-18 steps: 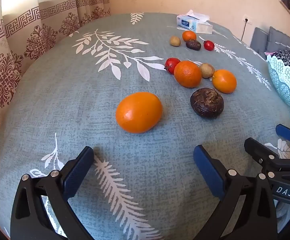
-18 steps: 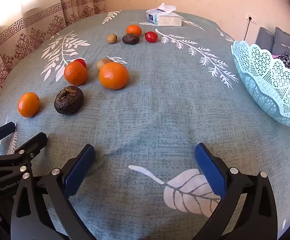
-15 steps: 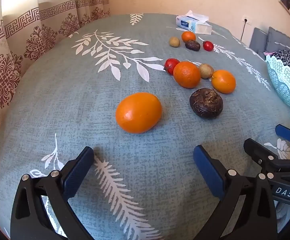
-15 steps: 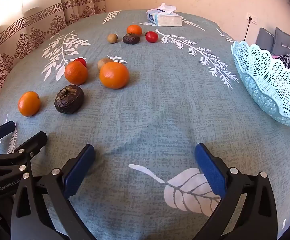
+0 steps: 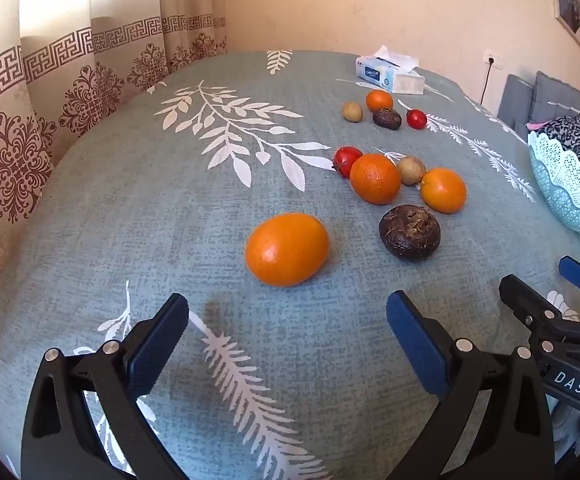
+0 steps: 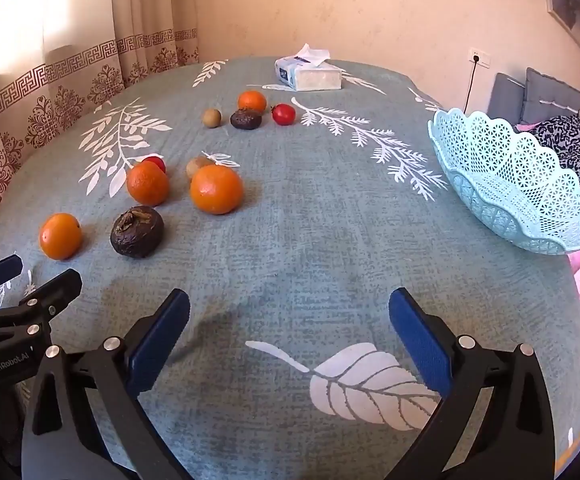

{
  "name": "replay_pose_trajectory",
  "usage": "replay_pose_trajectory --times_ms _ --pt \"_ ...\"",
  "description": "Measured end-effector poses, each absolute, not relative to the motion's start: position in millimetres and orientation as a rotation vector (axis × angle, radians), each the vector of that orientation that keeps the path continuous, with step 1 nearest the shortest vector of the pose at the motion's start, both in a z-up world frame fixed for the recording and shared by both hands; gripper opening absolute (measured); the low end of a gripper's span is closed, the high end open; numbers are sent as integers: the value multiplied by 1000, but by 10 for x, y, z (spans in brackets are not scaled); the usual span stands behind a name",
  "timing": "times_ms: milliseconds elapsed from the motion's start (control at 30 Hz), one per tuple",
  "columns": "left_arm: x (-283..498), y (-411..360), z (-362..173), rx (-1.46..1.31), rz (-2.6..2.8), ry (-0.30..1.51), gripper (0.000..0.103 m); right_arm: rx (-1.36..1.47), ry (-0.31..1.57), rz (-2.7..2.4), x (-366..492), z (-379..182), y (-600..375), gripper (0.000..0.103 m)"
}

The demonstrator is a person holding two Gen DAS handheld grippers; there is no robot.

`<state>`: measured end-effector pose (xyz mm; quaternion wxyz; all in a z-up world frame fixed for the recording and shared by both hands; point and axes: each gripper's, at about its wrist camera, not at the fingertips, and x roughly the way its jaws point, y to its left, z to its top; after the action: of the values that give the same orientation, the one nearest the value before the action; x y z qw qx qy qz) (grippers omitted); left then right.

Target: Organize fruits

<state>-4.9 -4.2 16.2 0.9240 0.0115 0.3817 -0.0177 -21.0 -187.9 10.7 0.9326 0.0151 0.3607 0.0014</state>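
Observation:
Several fruits lie on a teal leaf-print tablecloth (image 5: pixel 129 220). In the left wrist view an orange (image 5: pixel 287 249) sits just ahead of my open, empty left gripper (image 5: pixel 287 324). A dark brown fruit (image 5: pixel 409 232), two more oranges (image 5: pixel 374 178) (image 5: pixel 443 190), a red fruit (image 5: pixel 346 160) and a tan fruit (image 5: pixel 411 170) lie beyond. My right gripper (image 6: pixel 289 322) is open and empty over bare cloth. The light blue lattice basket (image 6: pixel 506 184) stands at its far right. The same near orange (image 6: pixel 60 236) and dark fruit (image 6: pixel 137 232) lie to its left.
A far group of an orange (image 6: pixel 252 101), a dark fruit (image 6: pixel 245 119), a red fruit (image 6: pixel 283 114) and a tan fruit (image 6: pixel 211 117) lies near a tissue box (image 6: pixel 309 74). Curtains hang at the left. A grey sofa with patterned fabric (image 6: pixel 570 140) is behind the basket.
Both grippers have tilted or drawn back slightly, so the fruits sit a little lower in view. Nothing was gripped or moved.

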Motion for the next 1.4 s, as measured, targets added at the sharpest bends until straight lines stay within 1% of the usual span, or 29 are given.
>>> replay_pose_trajectory --times_ms 167,367,1400 --pt "-121 -3 228 21 -40 721 98 45 687 -14 -250 159 -1893 101" --pt "-150 -24 250 39 -46 692 98 73 664 -21 -271 172 -1925 101" --pt "-159 -46 208 56 -61 694 98 78 668 -26 -268 174 -1926 101"
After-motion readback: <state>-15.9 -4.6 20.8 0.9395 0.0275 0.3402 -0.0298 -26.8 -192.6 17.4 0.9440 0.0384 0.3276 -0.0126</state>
